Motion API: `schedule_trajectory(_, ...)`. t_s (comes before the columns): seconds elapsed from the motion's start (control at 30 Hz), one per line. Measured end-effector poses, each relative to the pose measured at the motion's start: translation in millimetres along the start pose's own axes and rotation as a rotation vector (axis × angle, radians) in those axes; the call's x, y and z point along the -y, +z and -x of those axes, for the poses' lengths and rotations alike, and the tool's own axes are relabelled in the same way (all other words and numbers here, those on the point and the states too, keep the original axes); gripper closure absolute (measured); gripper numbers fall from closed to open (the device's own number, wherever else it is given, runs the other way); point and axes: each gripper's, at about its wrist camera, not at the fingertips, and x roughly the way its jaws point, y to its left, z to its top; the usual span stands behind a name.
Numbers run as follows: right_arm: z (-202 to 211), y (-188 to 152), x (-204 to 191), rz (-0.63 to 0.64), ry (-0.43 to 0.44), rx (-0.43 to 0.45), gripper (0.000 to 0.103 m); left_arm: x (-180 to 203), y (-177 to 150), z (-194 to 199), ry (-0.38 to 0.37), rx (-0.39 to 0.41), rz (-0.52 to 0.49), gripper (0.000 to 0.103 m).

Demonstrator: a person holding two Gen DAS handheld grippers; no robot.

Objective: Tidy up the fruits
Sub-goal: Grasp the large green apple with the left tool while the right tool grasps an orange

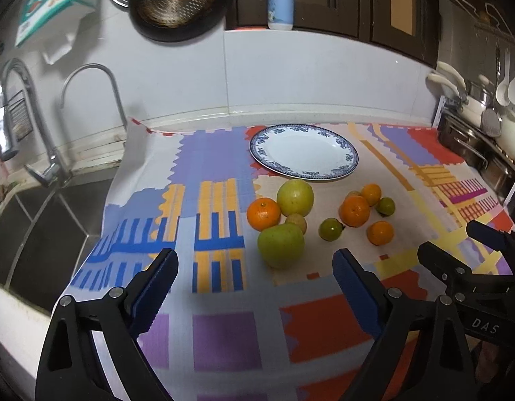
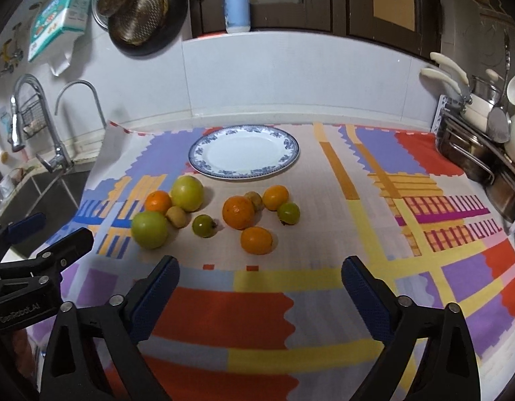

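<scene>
left gripper (image 1: 255,269) and right gripper (image 2: 260,275): fingers wide, empty. fruits (image 2: 237,216) likely firm, round, prone to roll; grip across widest part. plate (image 2: 243,151) bare.

Glossy ceramic plate (image 1: 352,158), matt cloth (image 1: 224,341)

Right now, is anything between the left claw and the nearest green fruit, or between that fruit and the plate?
Nothing blocks the left claw from the green fruit. A small brownish fruit and a yellow-green fruit sit between it and the plate.
</scene>
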Motion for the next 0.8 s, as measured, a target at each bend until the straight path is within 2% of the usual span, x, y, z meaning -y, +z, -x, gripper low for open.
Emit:
schedule_trajectory(0.3, -37.2, 8.7, -3.8, -0.019, -0.030, -0.078, 0.015, -6.3, 8.7, -44.1, -0.062, -0.083, -0.023, 0.016)
schedule_trajectory(0.57, -74.0, 16.3, 4.8, 0.013, 0.034, -0.165, 0.028, 3.4, 7.3, -70.5, -0.062, -0.170, 0.031, 0.024)
schedule_trajectory(0.8, -91.1, 20.3, 12.0, 0.033, 0.089, -0.209, 0.035, 10.1, 7.8, -84.9, -0.052, -0.200, 0.048, 0.027)
